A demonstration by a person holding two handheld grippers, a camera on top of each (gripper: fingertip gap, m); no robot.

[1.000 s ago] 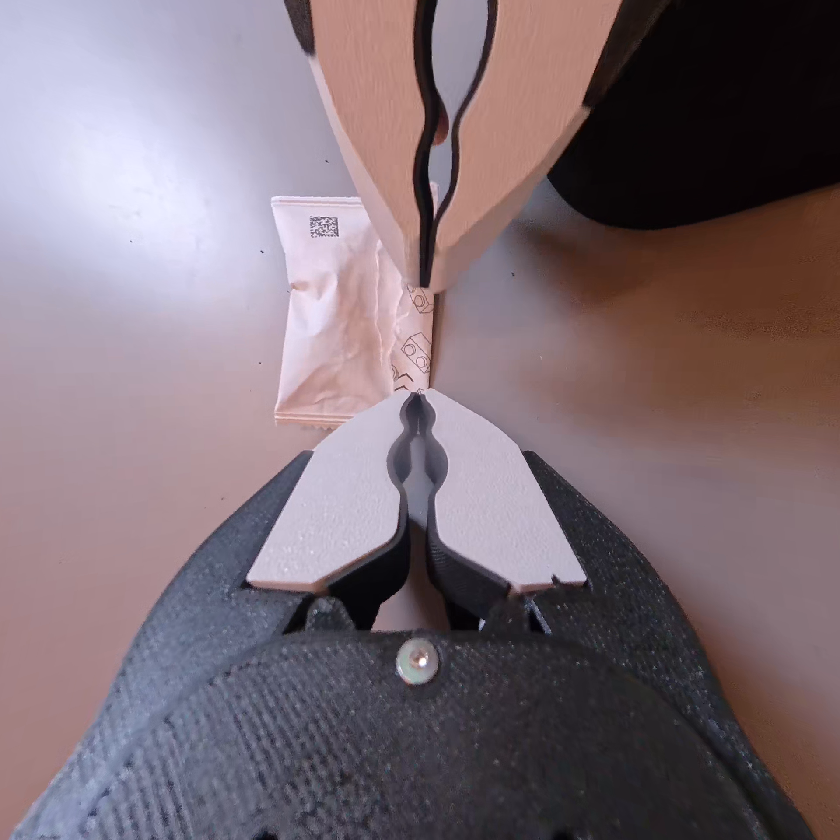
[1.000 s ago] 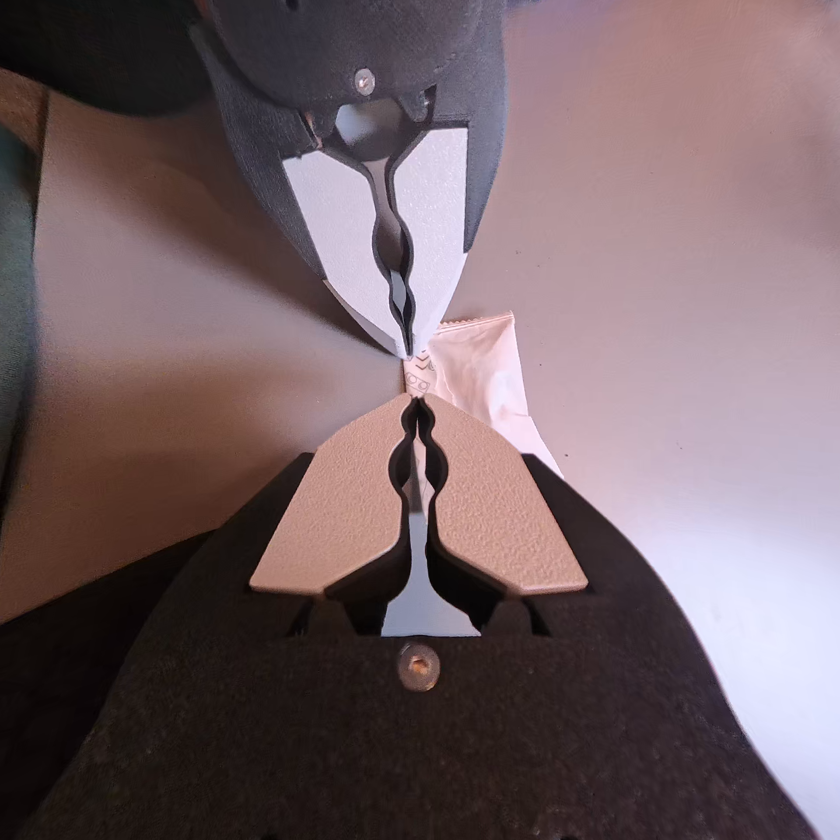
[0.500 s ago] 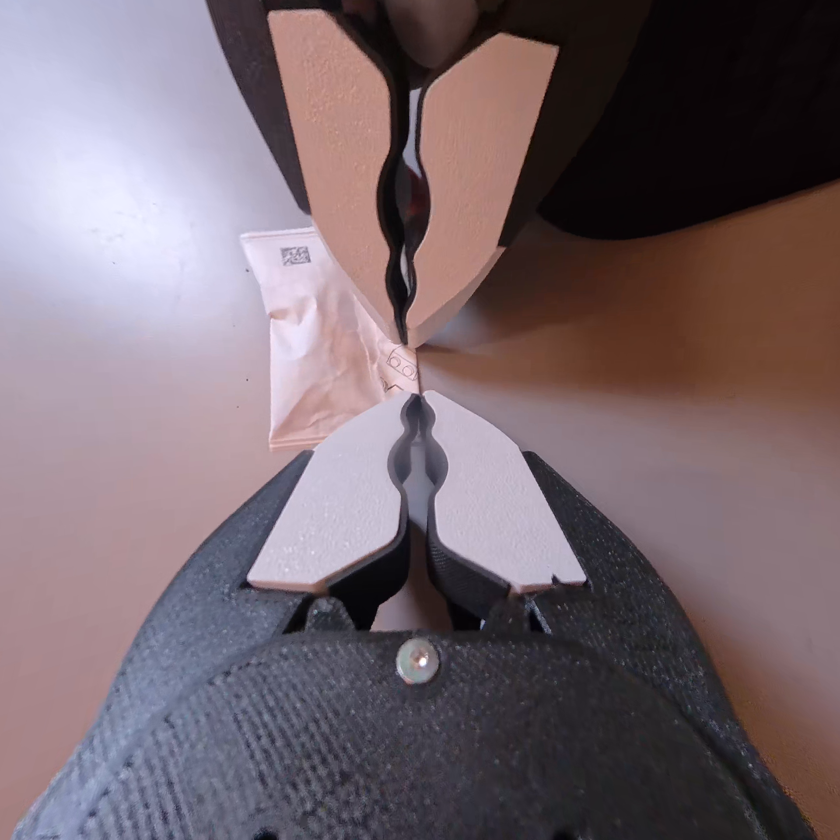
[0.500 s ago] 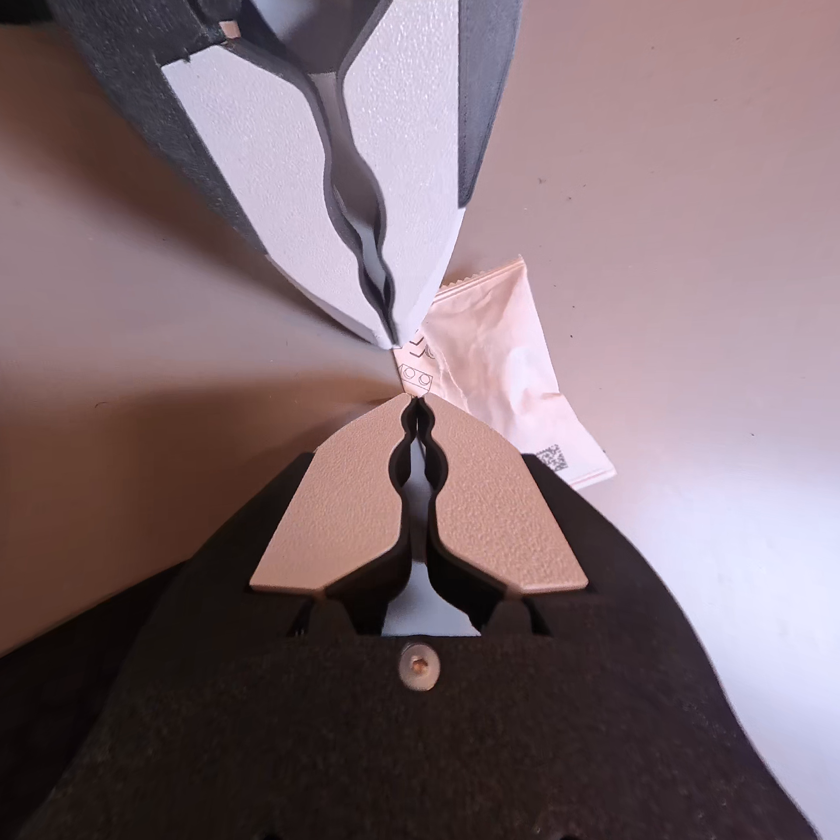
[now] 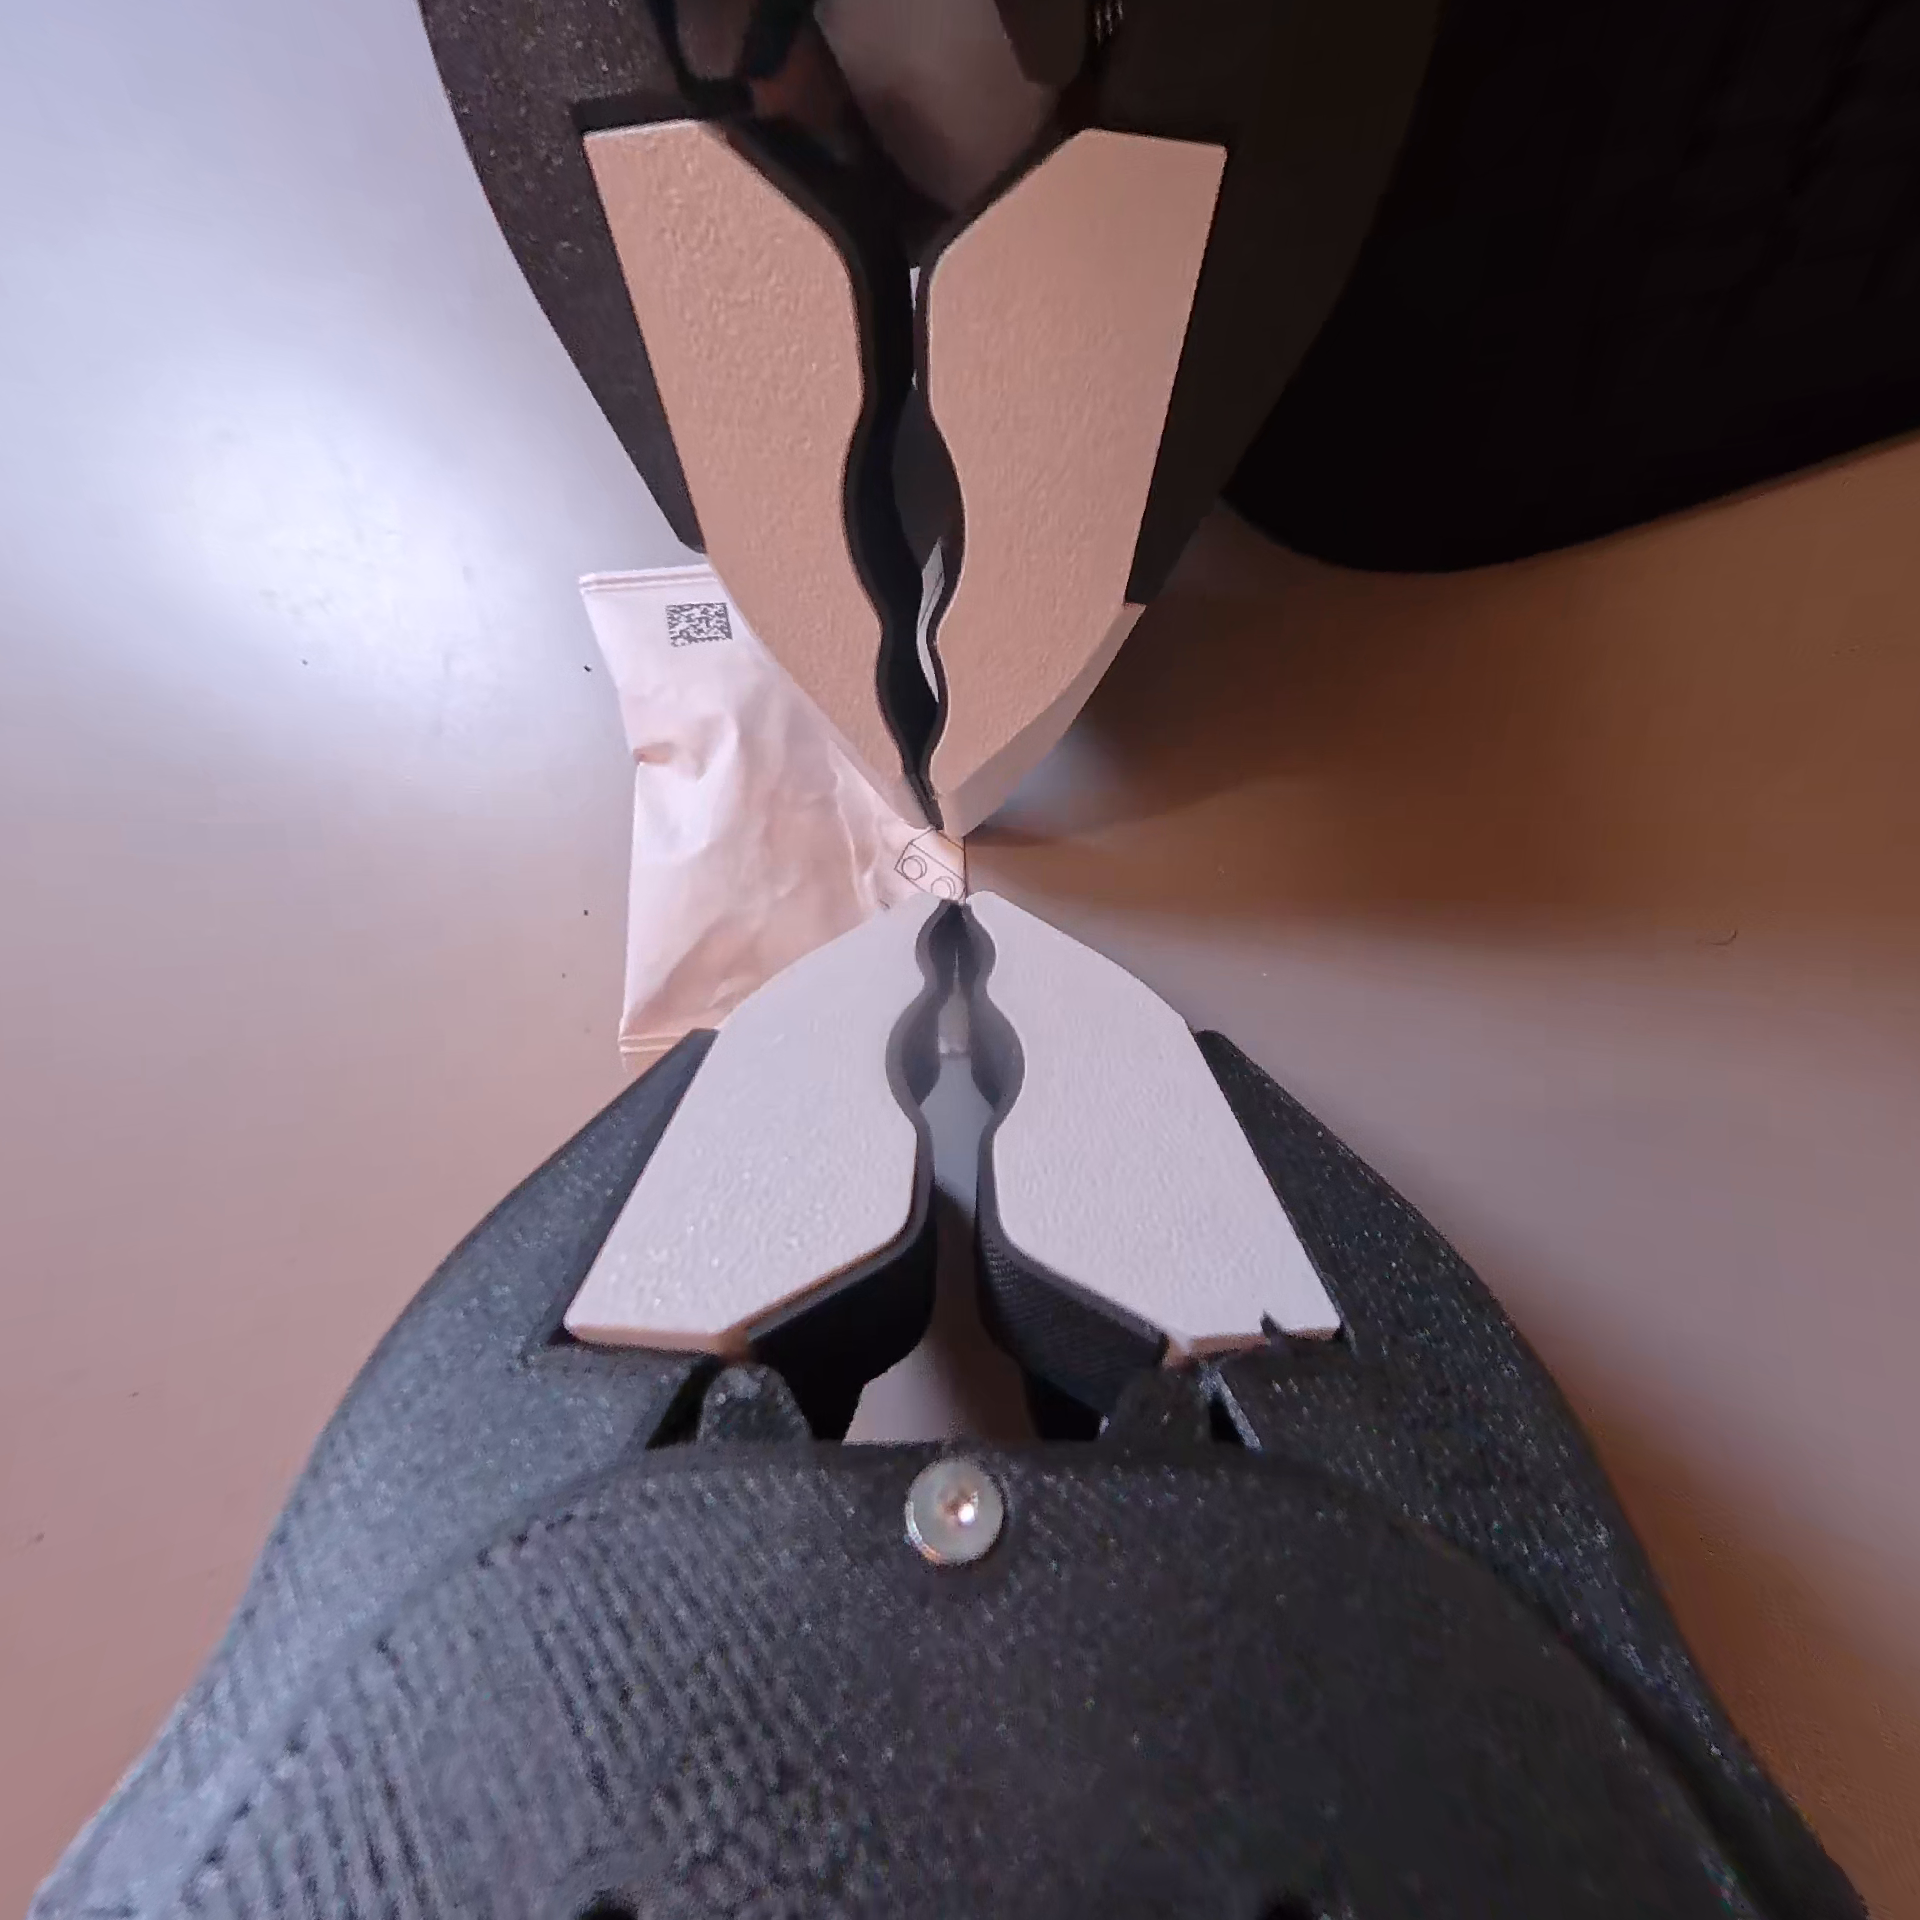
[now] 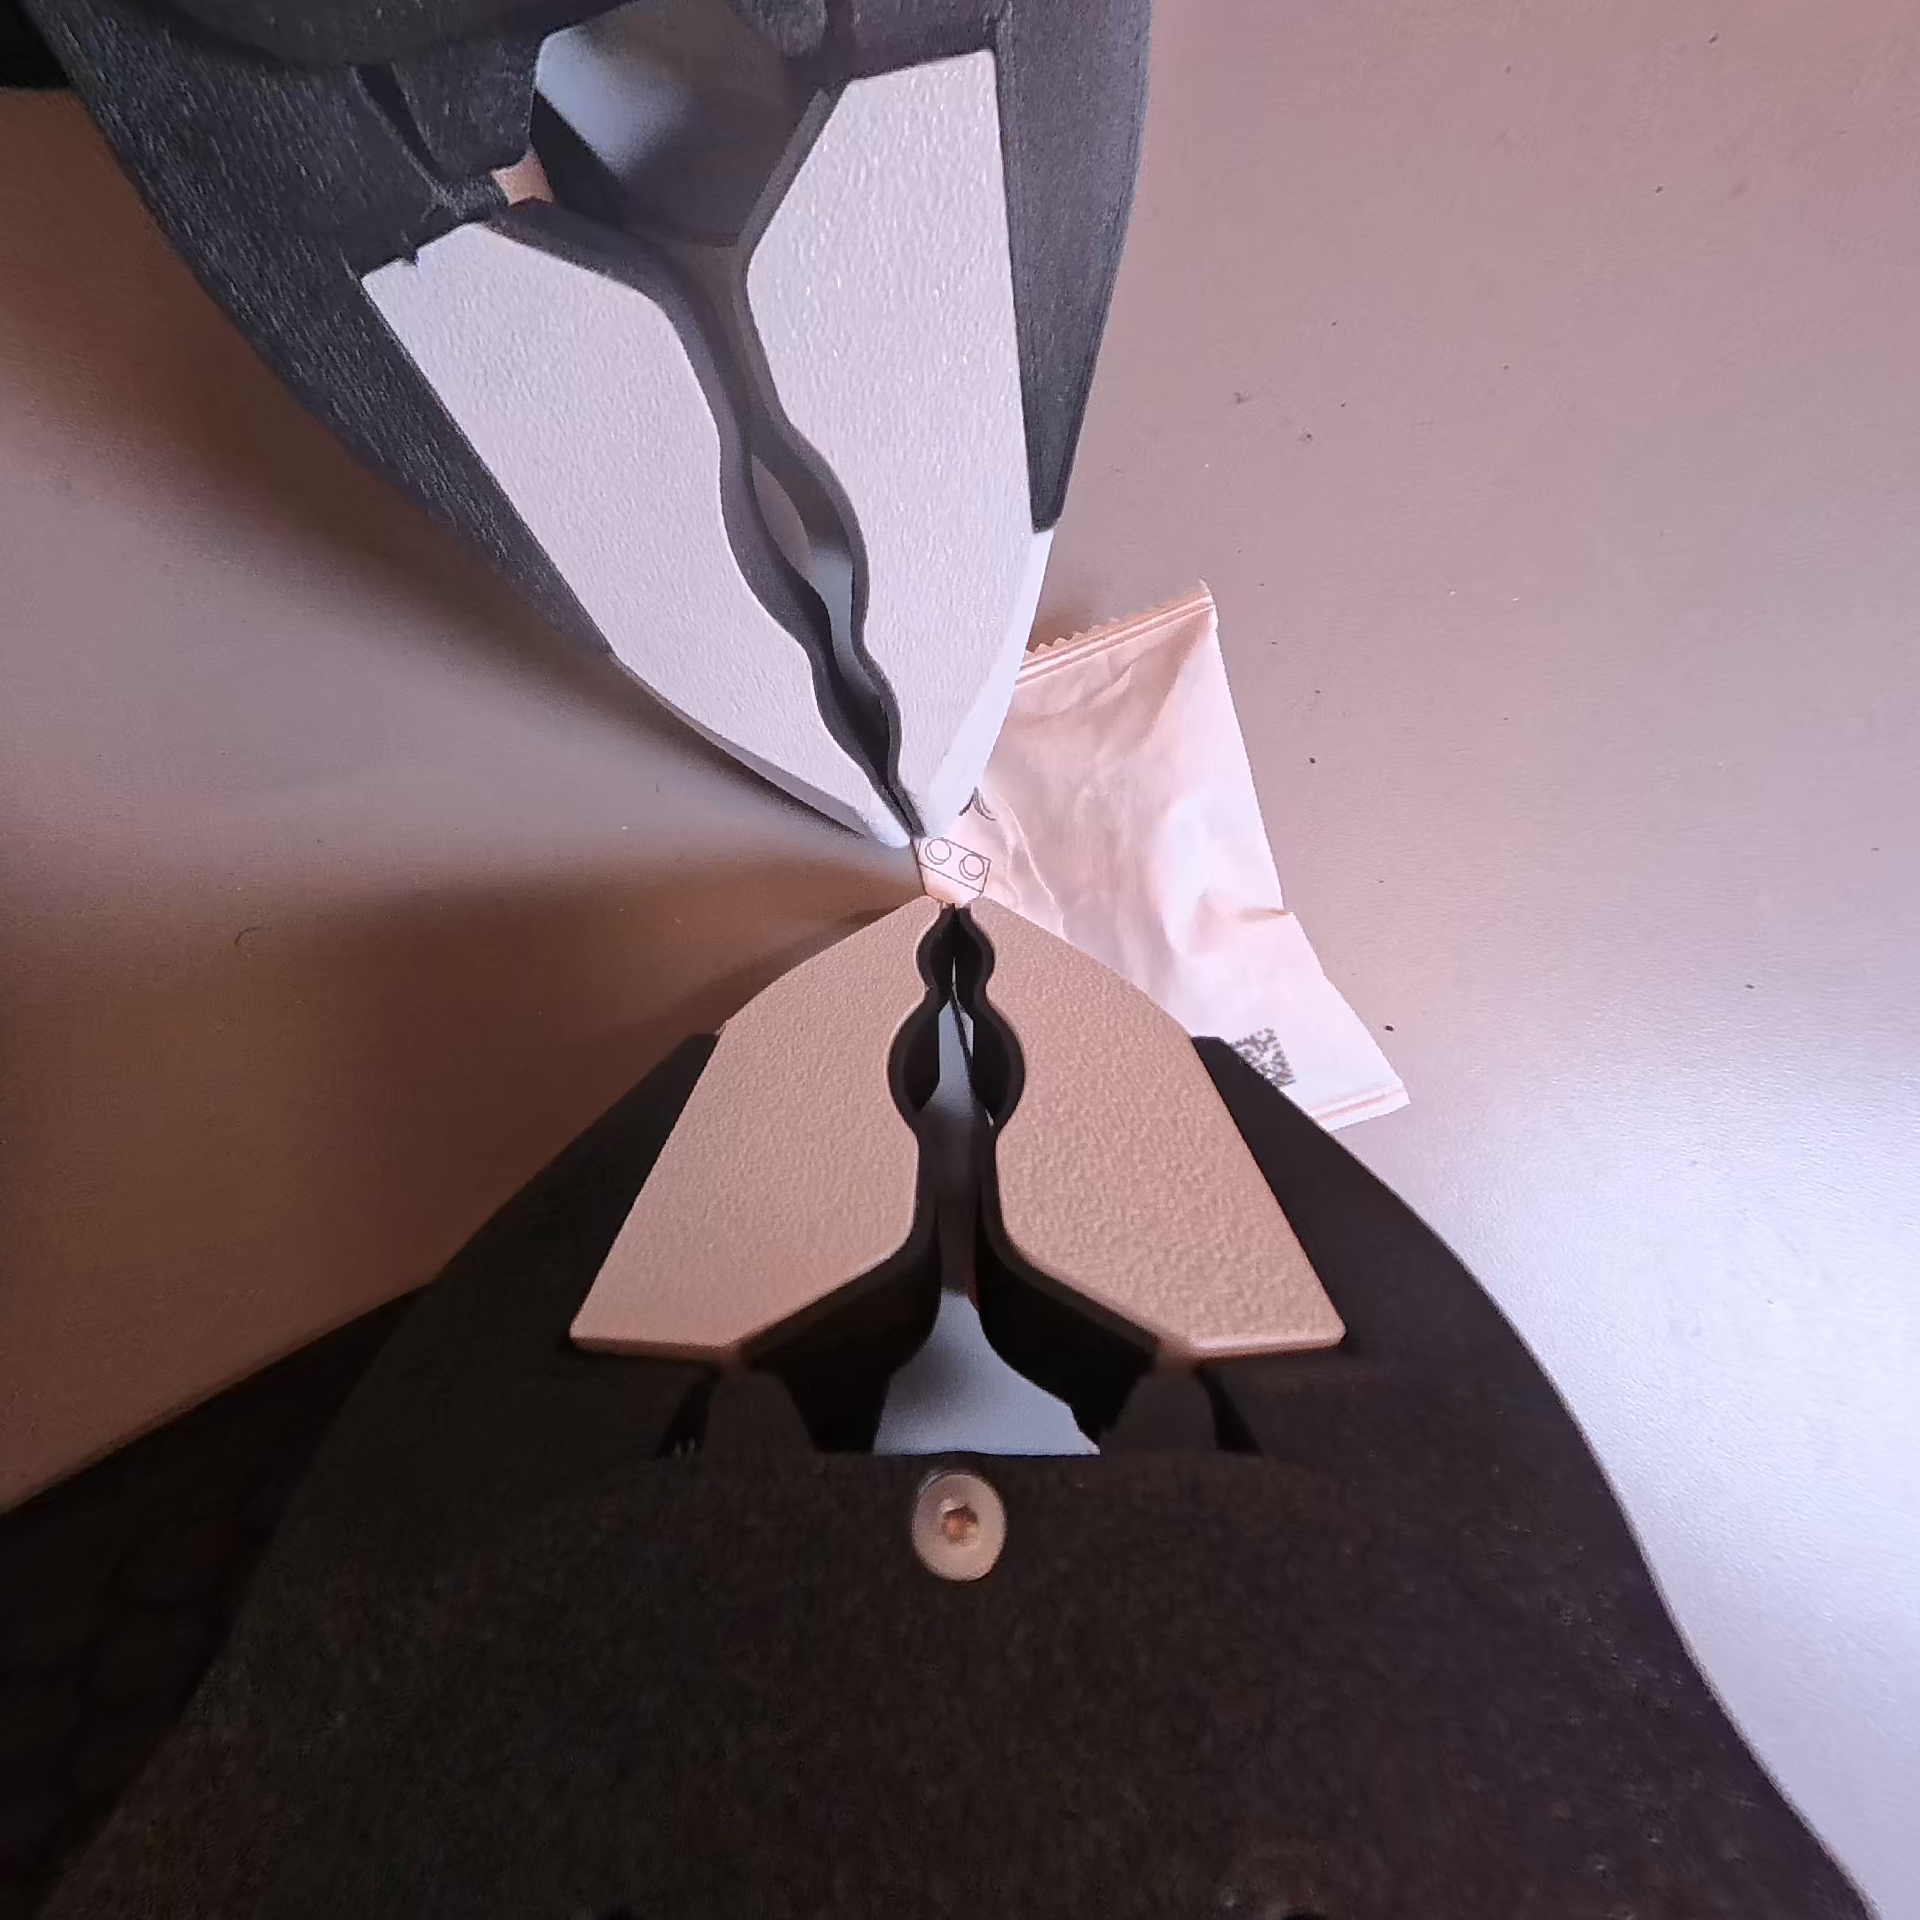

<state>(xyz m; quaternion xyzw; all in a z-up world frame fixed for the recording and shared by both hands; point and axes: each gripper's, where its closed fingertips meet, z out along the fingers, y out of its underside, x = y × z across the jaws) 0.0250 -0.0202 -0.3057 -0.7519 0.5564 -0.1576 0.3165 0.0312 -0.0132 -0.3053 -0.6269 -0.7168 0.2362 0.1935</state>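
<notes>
A pale paper packet (image 5: 748, 862) with a square printed code and small brick drawings is held by one long edge over the brown table (image 5: 1455, 935). My left gripper (image 5: 951, 916), with grey fingers, is shut on that edge. My right gripper (image 5: 938, 821), with tan fingers, faces it and is shut on the same edge, a short way along. Only a small stretch of packet shows between the two pairs of tips. In the right wrist view the right gripper (image 6: 954, 914) and the left gripper (image 6: 909, 831) pinch the packet (image 6: 1143, 883) the same way. The packet spreads to the right there.
A large black shape (image 5: 1662, 312) lies at the far right of the table in the left wrist view. The table (image 6: 1558, 416) around the packet shows only a few small specks. Only a small space, under 4 cm, lies between the two pairs of fingers.
Both grippers have stayed shut on the packet's edge. The two have drawn closer together, so the stretch of packet between their tips is shorter, and the packet has tilted.
</notes>
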